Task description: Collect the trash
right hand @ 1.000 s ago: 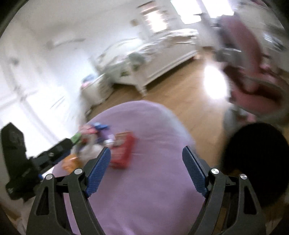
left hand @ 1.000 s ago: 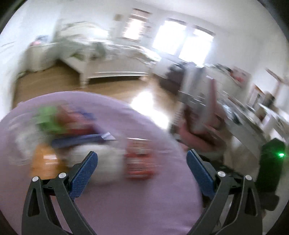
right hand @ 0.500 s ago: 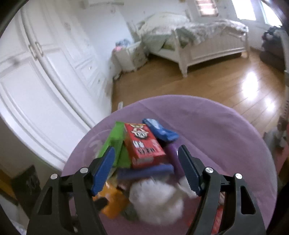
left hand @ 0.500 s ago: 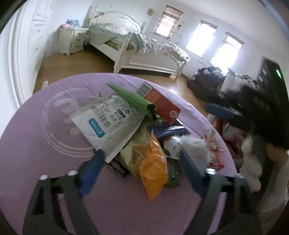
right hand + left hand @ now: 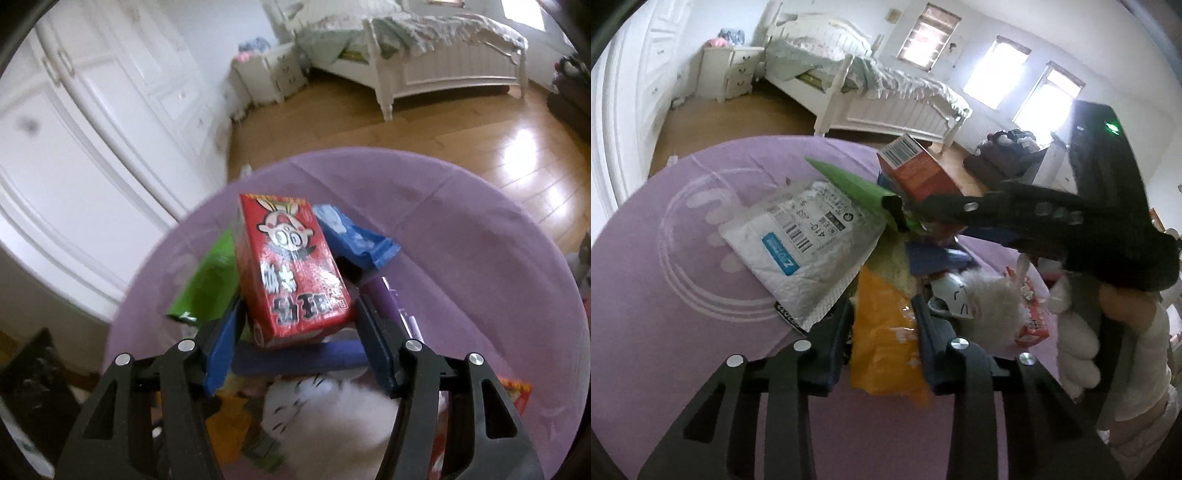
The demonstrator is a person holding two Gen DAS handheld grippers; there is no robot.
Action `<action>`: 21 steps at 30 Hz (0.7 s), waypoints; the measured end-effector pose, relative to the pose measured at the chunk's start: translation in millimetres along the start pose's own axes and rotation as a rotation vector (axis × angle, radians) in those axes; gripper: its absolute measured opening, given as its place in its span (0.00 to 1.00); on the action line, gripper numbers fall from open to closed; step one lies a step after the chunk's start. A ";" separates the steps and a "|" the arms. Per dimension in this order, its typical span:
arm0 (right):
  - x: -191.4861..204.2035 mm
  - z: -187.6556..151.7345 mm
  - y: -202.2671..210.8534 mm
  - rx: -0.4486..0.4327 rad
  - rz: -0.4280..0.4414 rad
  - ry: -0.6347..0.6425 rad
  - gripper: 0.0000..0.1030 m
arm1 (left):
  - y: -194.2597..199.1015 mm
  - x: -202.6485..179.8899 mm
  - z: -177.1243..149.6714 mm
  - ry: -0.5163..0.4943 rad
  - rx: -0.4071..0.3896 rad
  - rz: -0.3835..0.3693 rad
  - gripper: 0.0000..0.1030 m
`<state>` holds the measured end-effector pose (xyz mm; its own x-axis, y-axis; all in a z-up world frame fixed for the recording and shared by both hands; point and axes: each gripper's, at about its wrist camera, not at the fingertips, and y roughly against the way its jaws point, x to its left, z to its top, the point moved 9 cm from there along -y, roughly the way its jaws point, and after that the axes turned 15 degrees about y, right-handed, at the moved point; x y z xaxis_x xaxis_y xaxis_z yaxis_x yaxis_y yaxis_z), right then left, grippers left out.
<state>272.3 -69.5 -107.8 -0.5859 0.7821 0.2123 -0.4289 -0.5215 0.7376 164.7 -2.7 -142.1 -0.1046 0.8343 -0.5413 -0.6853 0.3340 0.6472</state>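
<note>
collection is judged barely begun: the trash pile lies on the round purple worktop (image 5: 665, 314). beside the red cardboard carton (image 5: 291, 273), the left gripper (image 5: 882, 328) fingers are closing on an orange plastic wrapper (image 5: 882, 350); right gripper (image 5: 299, 332) fingers are closing around that carton, contact unclear.

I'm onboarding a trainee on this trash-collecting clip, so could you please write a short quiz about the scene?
1. True or false: the orange crinkly plastic snack bag lies between the left claw's blue pads.
2. Which item sits between the right claw's pads: A) red cartoon-printed cardboard box, B) white padded mailer, C) green paper wrapper?
3. What colour is the round cloth under the pile?

Key: 1 true; 2 A; 3 purple.
</note>
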 end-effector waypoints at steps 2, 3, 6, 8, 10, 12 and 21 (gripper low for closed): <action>-2.4 -0.8 25.4 -0.068 0.021 -0.033 0.59 | 9.4 -2.3 -1.1 0.011 -0.014 -0.023 0.30; -2.5 -1.5 39.0 -0.103 0.033 -0.053 0.59 | 15.1 -4.6 0.4 0.012 -0.027 -0.034 0.30; -11.4 -10.9 75.1 -0.181 0.044 -0.101 0.59 | 35.6 -16.7 7.6 0.000 -0.073 -0.071 0.29; -17.5 -19.6 101.3 -0.236 0.045 -0.141 0.59 | 46.0 -27.8 11.2 -0.009 -0.092 -0.100 0.29; -26.8 -31.0 126.6 -0.280 0.029 -0.170 0.59 | 54.1 -42.2 13.3 -0.030 -0.110 -0.123 0.29; -34.7 -44.8 147.6 -0.310 0.020 -0.194 0.59 | 59.5 -55.9 14.1 -0.041 -0.118 -0.146 0.29; -72.4 -100.2 196.1 -0.385 -0.022 -0.293 0.58 | 63.4 -102.5 -2.7 -0.119 -0.099 -0.197 0.29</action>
<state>161.7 -262.6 -42.8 -0.3794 0.8284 0.4120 -0.6944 -0.5492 0.4649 130.0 -68.2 -47.0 0.1196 0.8050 -0.5811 -0.7519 0.4557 0.4765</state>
